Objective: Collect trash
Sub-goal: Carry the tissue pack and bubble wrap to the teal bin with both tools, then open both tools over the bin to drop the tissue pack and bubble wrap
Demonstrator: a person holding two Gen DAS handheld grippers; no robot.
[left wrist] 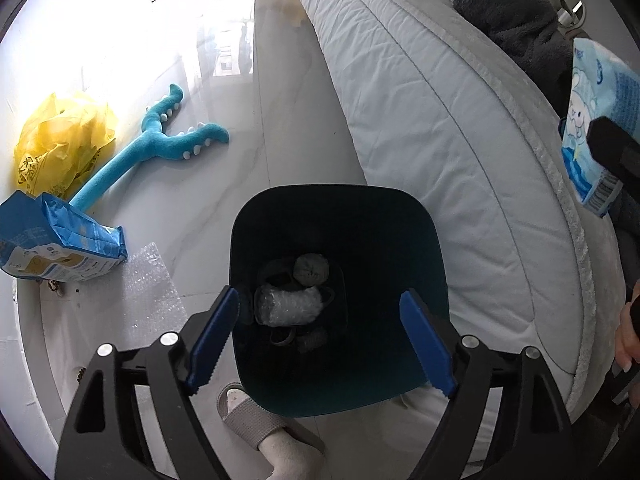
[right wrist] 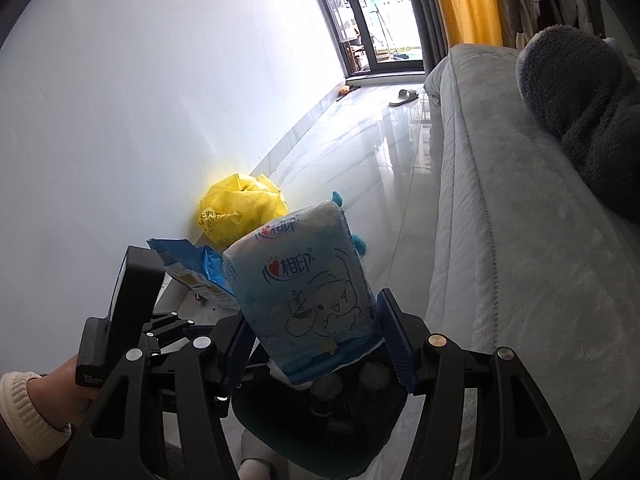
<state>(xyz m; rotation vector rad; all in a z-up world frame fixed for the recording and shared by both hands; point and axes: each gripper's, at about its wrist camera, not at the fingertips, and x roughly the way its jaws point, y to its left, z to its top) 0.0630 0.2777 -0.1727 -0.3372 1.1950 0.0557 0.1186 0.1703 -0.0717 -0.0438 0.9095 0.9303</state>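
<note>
A dark teal trash bin (left wrist: 424, 280) stands on the floor by the bed, holding a bubble-wrap roll (left wrist: 288, 306) and a grey wad (left wrist: 311, 270). My left gripper (left wrist: 320, 340) is open and empty, its blue fingers spread just above the bin's mouth. My right gripper (right wrist: 312, 340) is shut on a light blue tissue pack (right wrist: 304, 280) and holds it above the bin (right wrist: 280, 436). The pack also shows at the right edge of the left wrist view (left wrist: 596, 120). On the floor to the left lie a blue snack bag (left wrist: 56, 240), a bubble-wrap sheet (left wrist: 150, 292) and a yellow plastic bag (left wrist: 60, 140).
A bed with a pale quilt (left wrist: 420, 100) runs along the right, with a dark plush blanket (left wrist: 516, 20) on it. A blue plush toy (left wrist: 160, 148) lies on the glossy floor. A white wall (right wrist: 140, 100) is on the left. A slippered foot (left wrist: 256, 420) is by the bin.
</note>
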